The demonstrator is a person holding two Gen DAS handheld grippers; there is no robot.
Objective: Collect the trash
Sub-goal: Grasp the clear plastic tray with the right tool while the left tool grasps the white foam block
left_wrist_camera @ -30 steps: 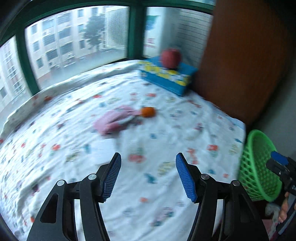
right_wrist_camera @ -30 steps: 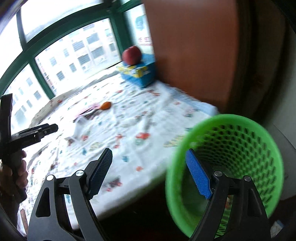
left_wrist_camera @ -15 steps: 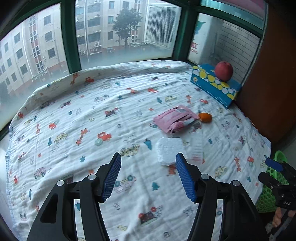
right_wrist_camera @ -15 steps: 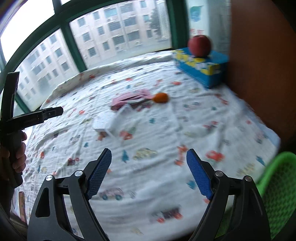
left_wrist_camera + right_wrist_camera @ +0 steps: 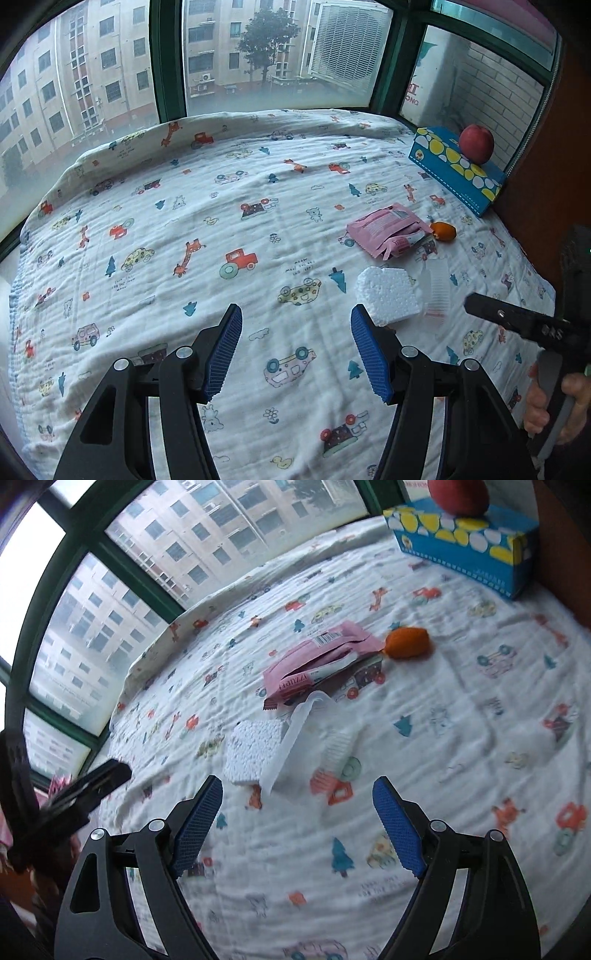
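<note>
Both grippers are hovering empty: the left gripper (image 5: 295, 347) is gaping wide, the right gripper (image 5: 297, 827) is closing on nothing. The foam block (image 5: 255, 753) looks light and crumbly, best pinched across its flat sides; the pink wrapper (image 5: 317, 661) looks limp and slippery.

Two grippers are seen, the left gripper (image 5: 295, 347) and the right gripper (image 5: 297, 823). On the bed (image 5: 184, 229) are counted one pink wrapper (image 5: 388, 230), one white foam block (image 5: 388, 295), one clear plastic piece (image 5: 437, 291), one orange item (image 5: 443, 231), one blue tissue box (image 5: 454, 173) and one apple (image 5: 476, 144).
</note>
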